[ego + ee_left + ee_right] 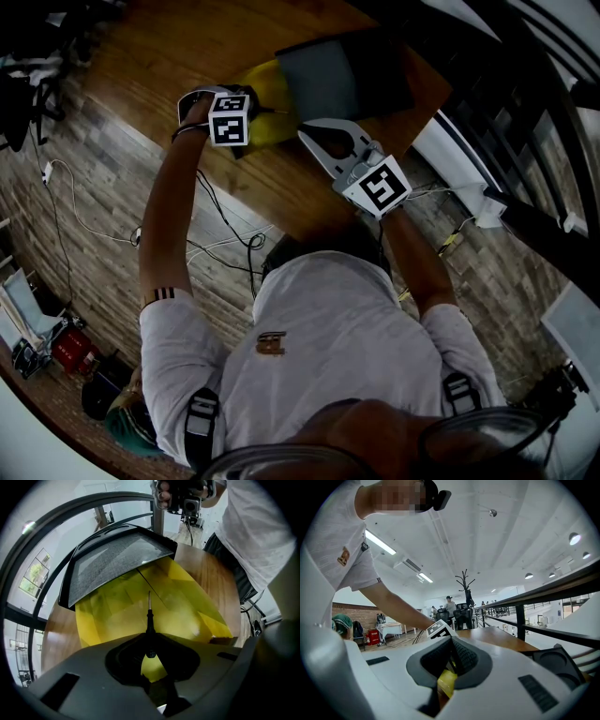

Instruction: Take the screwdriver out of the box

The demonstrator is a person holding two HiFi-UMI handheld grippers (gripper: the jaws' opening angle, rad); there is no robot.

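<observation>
Slim, with a black handle and a thin bare metal shaft, the screwdriver (149,620) is pinched by its handle in the left gripper (150,639) and points into the open yellow box (117,611) on the desk (211,573). The right gripper (450,641) clamps the box's yellow edge.

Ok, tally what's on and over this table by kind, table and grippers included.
grippers: 2, the left gripper and the right gripper
screwdriver: 1
yellow box: 1, its lid open
table: 1
total: 5
</observation>
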